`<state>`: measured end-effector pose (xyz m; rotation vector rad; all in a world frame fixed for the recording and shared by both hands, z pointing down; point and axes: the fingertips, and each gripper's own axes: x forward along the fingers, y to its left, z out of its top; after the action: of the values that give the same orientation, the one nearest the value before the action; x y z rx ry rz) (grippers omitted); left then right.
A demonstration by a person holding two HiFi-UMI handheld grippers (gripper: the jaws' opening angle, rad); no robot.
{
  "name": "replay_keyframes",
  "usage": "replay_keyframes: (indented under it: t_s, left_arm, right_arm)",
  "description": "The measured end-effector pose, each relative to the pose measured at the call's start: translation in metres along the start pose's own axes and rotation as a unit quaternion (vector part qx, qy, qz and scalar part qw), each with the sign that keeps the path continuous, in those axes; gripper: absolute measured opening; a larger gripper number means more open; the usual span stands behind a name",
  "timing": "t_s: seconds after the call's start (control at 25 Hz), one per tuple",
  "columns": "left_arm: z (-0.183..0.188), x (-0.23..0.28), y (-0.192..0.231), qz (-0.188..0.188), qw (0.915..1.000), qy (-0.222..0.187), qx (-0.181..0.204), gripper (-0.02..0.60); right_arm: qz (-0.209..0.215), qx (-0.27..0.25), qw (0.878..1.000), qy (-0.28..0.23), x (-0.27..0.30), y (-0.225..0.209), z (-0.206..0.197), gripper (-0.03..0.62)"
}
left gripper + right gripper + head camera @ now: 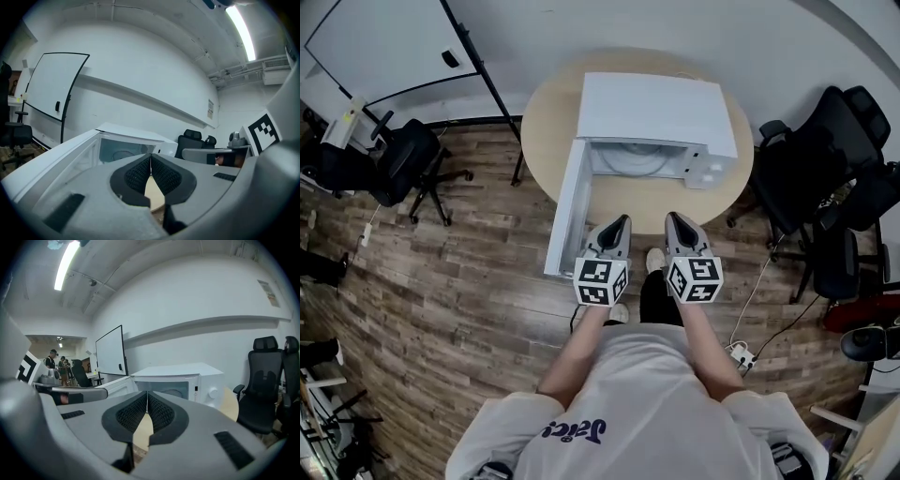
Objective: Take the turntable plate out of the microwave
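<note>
Both forearms reach forward at frame centre, side by side. The left gripper (616,228) and right gripper (678,223) point ahead, jaws closed together, holding nothing.

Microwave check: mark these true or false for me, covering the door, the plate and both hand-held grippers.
1. The microwave door is open. True.
2. The plate is already out of the microwave. False: it lies inside.
3. The left hand-held gripper is shut and empty. True.
4. The right hand-held gripper grips the plate. False: it is shut on nothing, outside the microwave.
</note>
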<state>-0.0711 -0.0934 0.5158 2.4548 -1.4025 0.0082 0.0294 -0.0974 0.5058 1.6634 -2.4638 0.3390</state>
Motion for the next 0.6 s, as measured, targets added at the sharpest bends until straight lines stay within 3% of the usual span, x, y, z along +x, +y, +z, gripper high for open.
replay_keyframes:
  t_s: [0.24,0.44,0.6]
  left_arm:
    - [-0.005,0.025,0.022,0.011,0.9997,0.016,-0.014,0.017]
    - [-0.011,0.061,0.038,0.017,0.9969,0.026,-0.072,0.017]
    - [-0.028,0.084,0.05,0.036,0.9939,0.046,-0.093,0.017]
  right_arm:
    - [0.026,0.003,1.0,0.009,0.035,0.002,0.0,0.02]
    - [0.038,0.002,0.999,0.021,0.063,-0.015,0.0,0.02]
    - [0.043,0.004,0.998,0.04,0.084,-0.031,-0.012,0.02]
